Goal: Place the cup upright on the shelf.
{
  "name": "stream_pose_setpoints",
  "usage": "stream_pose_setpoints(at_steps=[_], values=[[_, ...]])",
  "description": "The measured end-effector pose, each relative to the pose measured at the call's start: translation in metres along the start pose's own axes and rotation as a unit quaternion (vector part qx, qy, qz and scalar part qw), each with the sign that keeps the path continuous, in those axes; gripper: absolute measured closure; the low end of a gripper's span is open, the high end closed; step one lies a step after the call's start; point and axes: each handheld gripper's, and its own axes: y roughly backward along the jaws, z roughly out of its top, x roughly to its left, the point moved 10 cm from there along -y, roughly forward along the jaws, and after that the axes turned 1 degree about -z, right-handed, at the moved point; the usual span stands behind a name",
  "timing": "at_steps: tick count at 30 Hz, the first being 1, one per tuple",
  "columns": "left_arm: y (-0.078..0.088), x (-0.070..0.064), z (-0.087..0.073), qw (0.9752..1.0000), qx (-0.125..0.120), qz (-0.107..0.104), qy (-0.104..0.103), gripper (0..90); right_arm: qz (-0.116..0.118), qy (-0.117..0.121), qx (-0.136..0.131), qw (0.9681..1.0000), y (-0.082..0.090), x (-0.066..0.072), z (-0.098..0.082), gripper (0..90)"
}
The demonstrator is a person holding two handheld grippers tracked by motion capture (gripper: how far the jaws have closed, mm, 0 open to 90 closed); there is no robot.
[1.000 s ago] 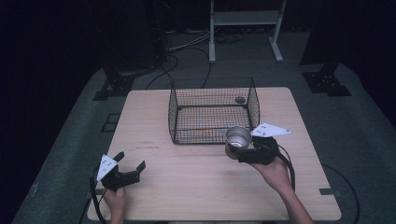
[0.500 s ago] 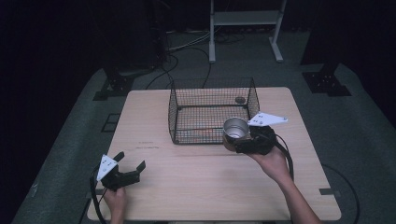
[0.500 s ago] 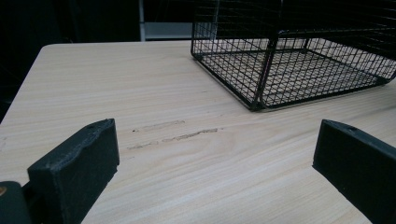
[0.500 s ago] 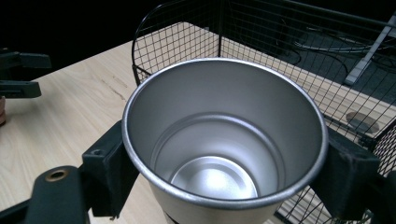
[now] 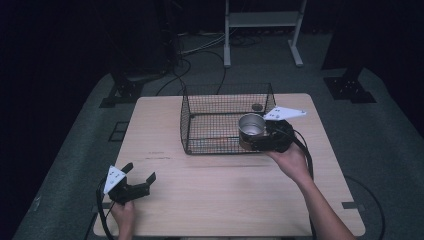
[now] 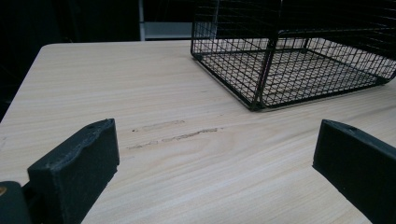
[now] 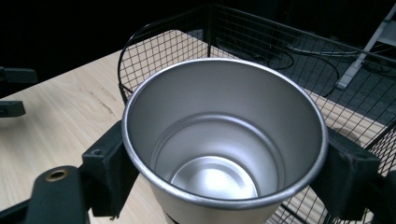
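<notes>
An empty, upright metal cup [image 5: 251, 129] [image 7: 224, 144] is held in the air by my right gripper [image 5: 260, 137] [image 7: 224, 172], whose jaws are shut on its sides. It hangs at the front right corner of the black wire basket [image 5: 226, 119] [image 7: 163, 46], about level with the basket's rim. My left gripper [image 5: 140, 181] [image 6: 215, 168] rests near the table's front left corner, open, with bare wood between its jaws. It points toward the basket [image 6: 289, 60].
The basket stands at the back middle of the light wooden table [image 5: 210, 195]. A small dark round thing [image 5: 257, 106] lies at the basket's back right. Beyond the table are cables and a white stand [image 5: 260, 20] on the floor.
My right gripper has lifted the cup and carried it from the table in front of the basket's right side up to the basket's front right corner. The left gripper has stayed put.
</notes>
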Motion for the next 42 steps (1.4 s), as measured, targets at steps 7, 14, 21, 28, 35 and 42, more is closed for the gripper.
stream_pose_setpoints(at_steps=[7, 14, 21, 28, 35, 42], values=[[0.000, 0.000, 0.000, 1.0000, 0.000, 0.000, -0.001, 0.0, -0.003, 0.001, 0.004, 1.0000, -0.007, -0.004, 0.012, 18.1], [0.000, 0.000, 0.000, 1.0000, 0.001, -0.001, 0.000, 0.0, -0.003, 0.000, 0.008, 1.0000, -0.012, -0.007, 0.022, 18.1], [0.000, 0.000, 0.000, 1.0000, -0.001, -0.001, 0.000, 0.0, -0.008, 0.012, 0.014, 0.9998, -0.020, -0.010, 0.033, 18.1], [0.000, 0.000, 0.000, 1.0000, 0.000, -0.001, 0.001, 0.0, -0.014, 0.018, 0.022, 0.9995, -0.028, -0.013, 0.044, 18.1], [0.000, 0.001, 0.000, 1.0000, 0.001, -0.001, 0.000, 0.0, -0.019, 0.018, 0.029, 0.9993, -0.037, -0.019, 0.052, 18.1], [0.000, 0.000, 0.000, 1.0000, -0.001, -0.001, 0.001, 0.0, -0.022, 0.020, 0.036, 0.9989, -0.045, -0.026, 0.061, 18.1]])
